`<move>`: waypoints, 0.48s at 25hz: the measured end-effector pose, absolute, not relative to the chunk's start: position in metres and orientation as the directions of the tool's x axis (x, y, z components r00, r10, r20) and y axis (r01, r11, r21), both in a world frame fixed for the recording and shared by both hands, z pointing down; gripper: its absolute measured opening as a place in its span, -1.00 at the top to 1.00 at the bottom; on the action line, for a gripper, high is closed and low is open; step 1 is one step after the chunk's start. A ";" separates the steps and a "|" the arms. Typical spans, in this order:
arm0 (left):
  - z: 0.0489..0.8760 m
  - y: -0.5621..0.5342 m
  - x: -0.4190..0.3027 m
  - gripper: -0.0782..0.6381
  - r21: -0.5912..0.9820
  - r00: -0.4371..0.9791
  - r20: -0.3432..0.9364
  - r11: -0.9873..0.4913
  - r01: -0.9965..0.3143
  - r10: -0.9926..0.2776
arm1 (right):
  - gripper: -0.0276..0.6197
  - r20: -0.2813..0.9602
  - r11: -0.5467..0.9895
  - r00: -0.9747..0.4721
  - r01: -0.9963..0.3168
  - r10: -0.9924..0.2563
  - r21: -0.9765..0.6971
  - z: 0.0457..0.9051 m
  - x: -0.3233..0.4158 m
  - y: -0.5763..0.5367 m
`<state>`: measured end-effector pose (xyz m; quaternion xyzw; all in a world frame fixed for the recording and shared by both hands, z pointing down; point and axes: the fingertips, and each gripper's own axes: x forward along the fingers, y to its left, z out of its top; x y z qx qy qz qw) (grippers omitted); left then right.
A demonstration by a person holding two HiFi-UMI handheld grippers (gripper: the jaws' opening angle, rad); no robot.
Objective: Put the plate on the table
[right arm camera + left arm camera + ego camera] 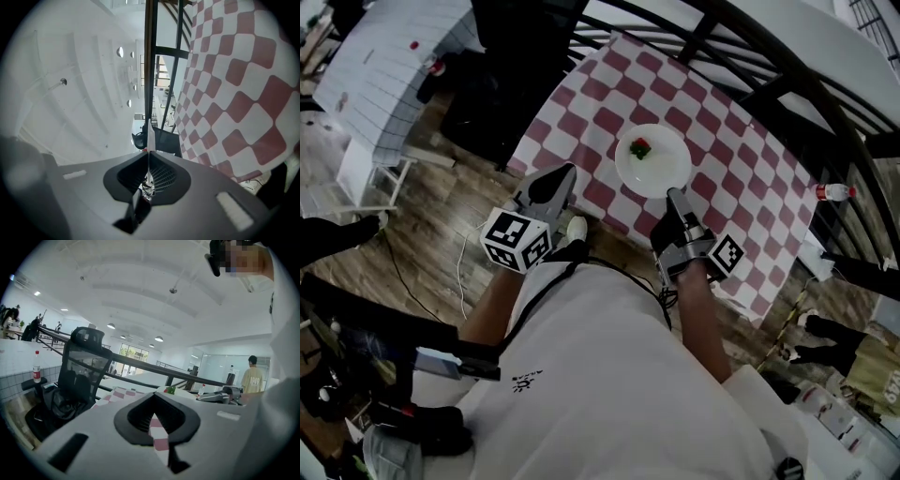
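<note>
A white plate [652,161] with a small red and green piece of food [639,147] on it hangs over the red and white checkered table [741,159]. My right gripper [675,195] is shut on the plate's near rim. In the right gripper view the plate [149,136] shows edge-on as a thin white line between the jaws of the right gripper [149,157], with the checkered table [234,93] at the right. My left gripper [562,173] hovers at the table's near-left edge, shut and empty. The left gripper view shows its jaws [155,394] together, the plate [180,392] beyond.
A black railing [750,56] runs behind the table. A black office chair [82,366] stands left of the table. A water bottle [834,192] lies past the table's right end. A white slatted table [384,66] is at far left. A person [253,376] stands in the distance.
</note>
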<state>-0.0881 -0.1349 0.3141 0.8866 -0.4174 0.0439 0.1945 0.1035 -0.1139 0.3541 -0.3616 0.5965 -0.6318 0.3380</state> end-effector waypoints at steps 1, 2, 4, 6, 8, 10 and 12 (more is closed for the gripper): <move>0.312 -0.144 -0.092 0.78 0.308 0.654 0.239 -0.582 -0.752 -0.718 | 0.86 0.052 -0.058 -0.504 -0.002 -0.862 -0.998 0.351 0.100 -0.122; 0.310 -0.153 -0.096 0.78 0.308 0.659 0.239 -0.588 -0.748 -0.713 | 0.86 0.050 -0.057 -0.498 -0.001 -0.866 -0.998 0.348 0.095 -0.129; 0.308 -0.170 -0.105 0.78 0.309 0.669 0.239 -0.598 -0.740 -0.704 | 0.86 0.048 -0.055 -0.486 0.000 -0.873 -0.999 0.345 0.086 -0.143; 0.309 -0.183 -0.113 0.78 0.313 0.679 0.239 -0.608 -0.730 -0.694 | 0.86 0.048 -0.054 -0.474 -0.002 -0.879 -0.999 0.344 0.077 -0.154; 0.309 -0.195 -0.119 0.78 0.317 0.692 0.238 -0.619 -0.719 -0.682 | 0.86 0.051 -0.054 -0.459 -0.006 -0.887 -0.998 0.344 0.072 -0.164; 0.310 -0.206 -0.123 0.78 0.318 0.703 0.237 -0.630 -0.709 -0.671 | 0.86 0.051 -0.053 -0.445 -0.008 -0.894 -0.999 0.343 0.068 -0.174; 0.311 -0.215 -0.126 0.78 0.320 0.711 0.238 -0.638 -0.700 -0.661 | 0.86 0.048 -0.050 -0.436 -0.006 -0.899 -0.999 0.342 0.066 -0.183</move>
